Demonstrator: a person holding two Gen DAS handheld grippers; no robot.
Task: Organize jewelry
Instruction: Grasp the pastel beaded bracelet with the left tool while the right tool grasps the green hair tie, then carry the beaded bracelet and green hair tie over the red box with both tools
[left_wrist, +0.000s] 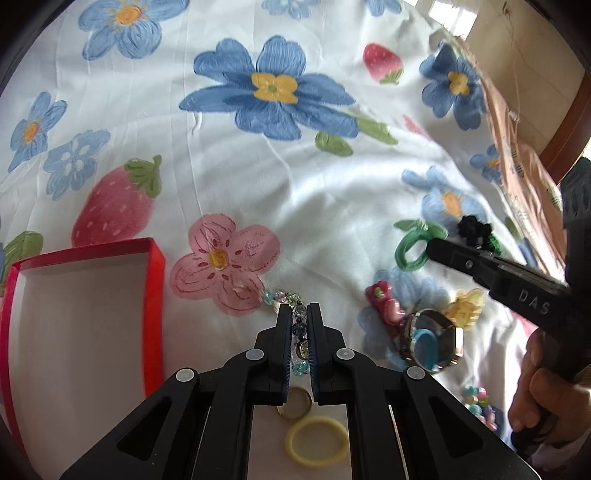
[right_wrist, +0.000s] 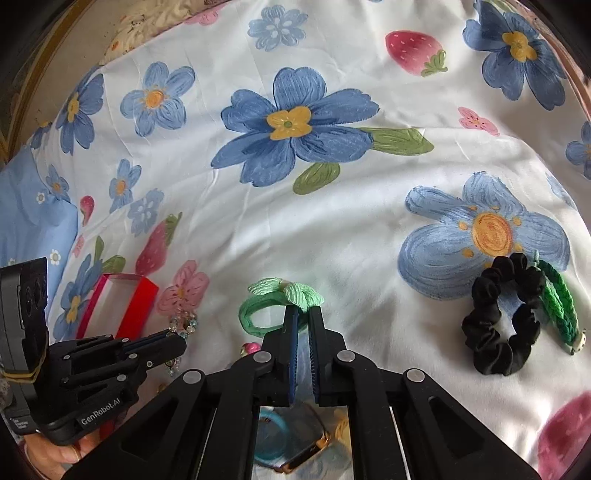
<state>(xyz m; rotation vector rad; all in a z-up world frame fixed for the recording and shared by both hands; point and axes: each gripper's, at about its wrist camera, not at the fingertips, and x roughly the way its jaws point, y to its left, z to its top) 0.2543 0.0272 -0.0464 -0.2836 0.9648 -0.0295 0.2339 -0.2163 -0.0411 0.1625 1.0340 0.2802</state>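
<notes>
My left gripper is shut on a beaded bracelet of clear, blue and green beads, low over the floral sheet; it also shows in the right wrist view. An open red box with a white inside lies to its left. My right gripper has its jaws nearly closed with nothing between them, tips at a green hair tie. A watch with a blue face lies between the grippers, beside a pink clip and a yellow clip.
A yellow hair tie and a gold ring lie under my left gripper. A black scrunchie and a green braided bracelet lie at the right. Pastel beads lie by the hand. The bed edge runs along the right.
</notes>
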